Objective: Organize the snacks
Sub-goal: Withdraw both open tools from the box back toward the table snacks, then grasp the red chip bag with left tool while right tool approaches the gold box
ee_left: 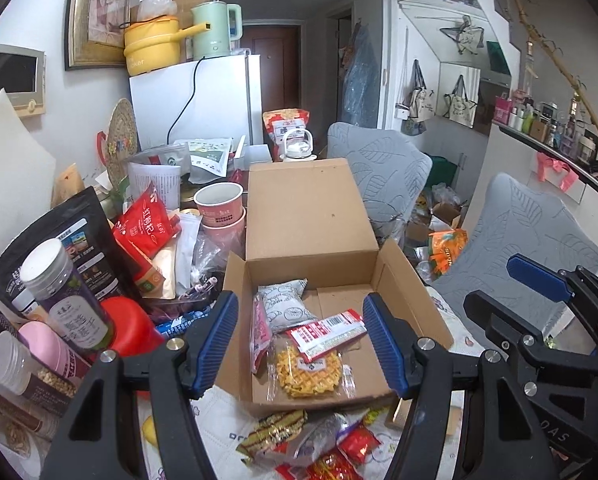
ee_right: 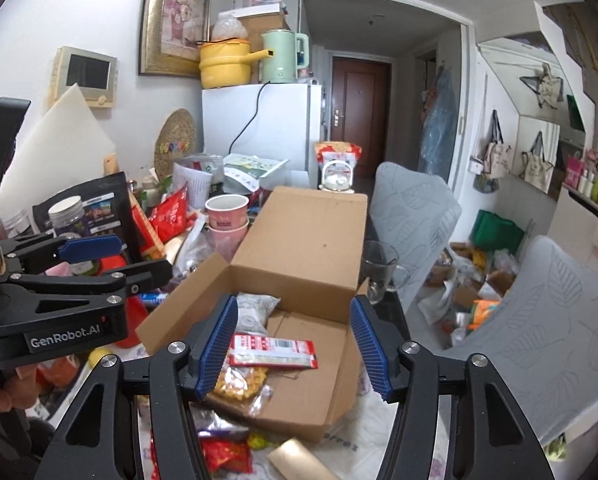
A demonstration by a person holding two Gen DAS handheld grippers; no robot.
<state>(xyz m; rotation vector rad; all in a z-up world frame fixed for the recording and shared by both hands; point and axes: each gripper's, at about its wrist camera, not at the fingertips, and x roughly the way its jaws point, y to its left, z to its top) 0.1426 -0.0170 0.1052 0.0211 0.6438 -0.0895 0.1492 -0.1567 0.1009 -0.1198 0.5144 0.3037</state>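
Left gripper (ee_left: 299, 340): jaws spread wide, nothing between the pads, poised above the near half of the cardboard box (ee_left: 307, 216). Right gripper (ee_right: 293, 344): likewise wide open and empty, poised over the same box from its right side. Neither touches any packet. Judgement: both are free to fetch, the box serving as the collection point.

Inside the box, toward its near wall, lies a clear packet of yellow waffle crisps (ee_left: 305, 372); a red-and-white sachet (ee_left: 325, 332) rests partly on top of it. A white pillow pack (ee_left: 285, 306) sits further back on the left, and a pink sachet (ee_left: 259, 334) stands against the left wall. The right half of the box floor is bare, so room remains. The lid stands upright at the far side, keeping the opening clear.

Just in front of the box, on the patterned tablecloth (ee_left: 227, 420), loose snacks (ee_left: 299, 444) lie unsorted: these appear to be the remaining work. Left of the box, jars, pouches and stacked paper cups (ee_left: 221, 208) crowd together; a reach there risks toppling neighbours. Right of the box stands a grey chair (ee_left: 379, 160).
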